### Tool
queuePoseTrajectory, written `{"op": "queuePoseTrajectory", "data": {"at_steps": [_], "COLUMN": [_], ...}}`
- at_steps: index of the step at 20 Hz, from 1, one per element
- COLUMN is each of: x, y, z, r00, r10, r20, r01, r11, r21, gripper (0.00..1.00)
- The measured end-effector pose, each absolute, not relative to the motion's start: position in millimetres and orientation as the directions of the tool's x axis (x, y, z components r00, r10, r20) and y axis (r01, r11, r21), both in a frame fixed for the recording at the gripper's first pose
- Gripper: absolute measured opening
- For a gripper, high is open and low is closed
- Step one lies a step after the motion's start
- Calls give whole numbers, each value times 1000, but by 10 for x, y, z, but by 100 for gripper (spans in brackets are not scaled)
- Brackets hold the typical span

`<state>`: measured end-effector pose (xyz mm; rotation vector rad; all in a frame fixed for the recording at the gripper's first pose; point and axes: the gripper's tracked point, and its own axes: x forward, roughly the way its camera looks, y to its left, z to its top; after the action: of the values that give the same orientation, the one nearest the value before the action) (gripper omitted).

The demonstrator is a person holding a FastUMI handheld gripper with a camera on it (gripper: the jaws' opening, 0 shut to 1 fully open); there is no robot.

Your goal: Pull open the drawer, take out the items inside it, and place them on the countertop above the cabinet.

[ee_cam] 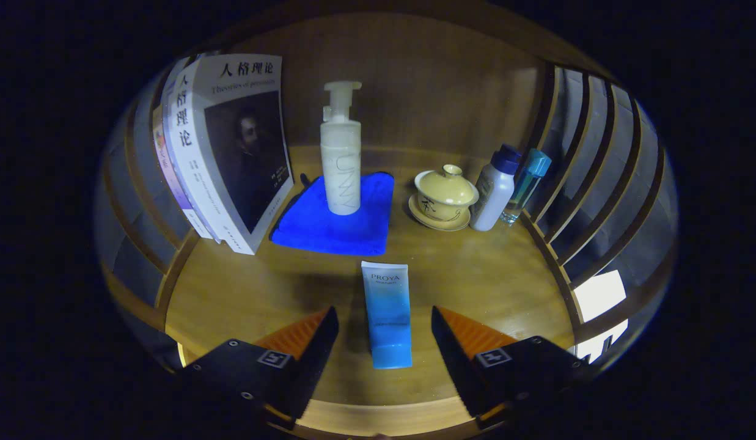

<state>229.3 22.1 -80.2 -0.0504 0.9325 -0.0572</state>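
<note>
Hand-held gripper (pixel 384 333) of mine is spread wide, fingers apart w/ nothing pinched. Blue tube (pixel 387 315) lies flat on the wooden surface (pixel 488 275) right between my fingers, cap end toward me, flat crimped end pointing away; neither finger touches it. Just beyond the tube sits a folded blue cloth (pixel 335 226), w/ a white pump bottle (pixel 341 153) standing upright on it. Left of the cloth, books (pixel 228 153) stand on end, leaning a bit. Right of the cloth: a yellow lidded cup (pixel 445 192) on its saucer, then a white bottle w/ dark cap (pixel 495 189) and a clear bottle w/ teal cap (pixel 527 183), the two bottles touching. Slatted wooden sides (pixel 598 183) flank the surface. Drawer can't be made out from here.
</note>
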Motion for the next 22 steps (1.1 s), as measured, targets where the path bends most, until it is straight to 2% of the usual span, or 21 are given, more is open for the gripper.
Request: {"op": "queuePoseTrajectory", "data": {"at_steps": [1,7,11,14,17,22], "x": [2232,1796,1500,1278,940,317], "y": [217,334,365,483,561,645], "z": [-712,-291,102,455,615,382], "r00": [617,757,857,932,964,970], "r10": [-69,21,35,54,75,113], "r20": [-784,-653,-515,-358,-254,-216], "r01": [34,93,37,9,-17,-75], "r11": [998,986,991,985,974,981], "r21": [-61,139,129,171,225,179], "gripper": [97,96,95,95,95,95]}}
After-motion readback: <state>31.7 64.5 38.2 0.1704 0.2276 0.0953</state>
